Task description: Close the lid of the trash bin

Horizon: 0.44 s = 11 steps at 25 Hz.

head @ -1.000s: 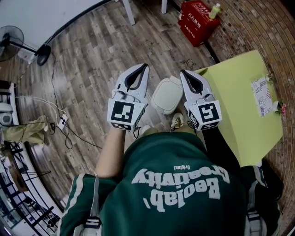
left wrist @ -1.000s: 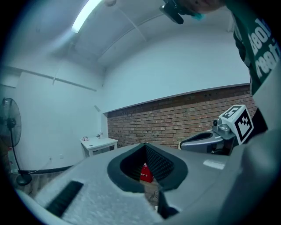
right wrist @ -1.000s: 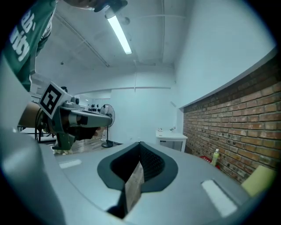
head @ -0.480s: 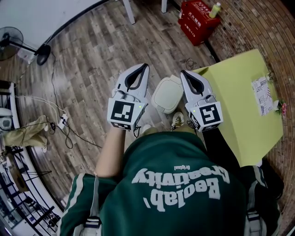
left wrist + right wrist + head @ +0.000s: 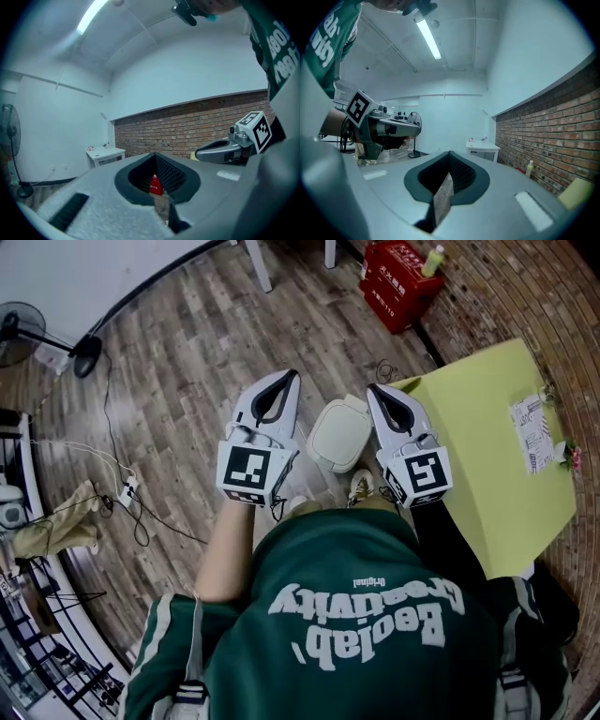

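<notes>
Nothing has shifted — left gripper (image 5: 289, 378) and right gripper (image 5: 375, 390) stay clenched and empty, the bin (image 5: 328, 454) between them, lid (image 5: 343, 427) down. Its body is hidden under the lid — neither gripper view shows it.

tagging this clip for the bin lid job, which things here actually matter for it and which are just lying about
Belongs to the job:
trash bin lid
left gripper, shut, fingers empty
right gripper, shut, fingers empty

Just lying about:
yellow table
red box
bottle
fan
power strip
</notes>
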{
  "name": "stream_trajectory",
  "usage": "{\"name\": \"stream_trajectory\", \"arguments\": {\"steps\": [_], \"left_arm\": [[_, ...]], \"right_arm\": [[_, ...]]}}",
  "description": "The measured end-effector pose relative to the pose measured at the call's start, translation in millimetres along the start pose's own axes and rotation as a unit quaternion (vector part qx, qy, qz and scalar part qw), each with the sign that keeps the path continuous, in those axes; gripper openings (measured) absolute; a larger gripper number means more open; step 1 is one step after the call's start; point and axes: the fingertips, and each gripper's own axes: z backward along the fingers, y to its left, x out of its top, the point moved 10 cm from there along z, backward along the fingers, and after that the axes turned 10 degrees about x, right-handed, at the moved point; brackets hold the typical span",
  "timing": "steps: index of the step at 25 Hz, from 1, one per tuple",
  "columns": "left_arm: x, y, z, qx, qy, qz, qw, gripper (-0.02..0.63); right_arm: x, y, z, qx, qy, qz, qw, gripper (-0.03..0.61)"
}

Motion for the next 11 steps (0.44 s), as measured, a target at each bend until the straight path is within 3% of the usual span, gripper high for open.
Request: {"name": "stream_trajectory", "arguments": {"steps": [11], "left_arm": [[-3.9, -2.2, 2.9, 0.003, 0.002, 0.003, 1.0000, 0.008]], "right_arm": [[-4.5, 1.7, 3.0, 0.001, 0.001, -0.011, 1.000, 0.012]]}}
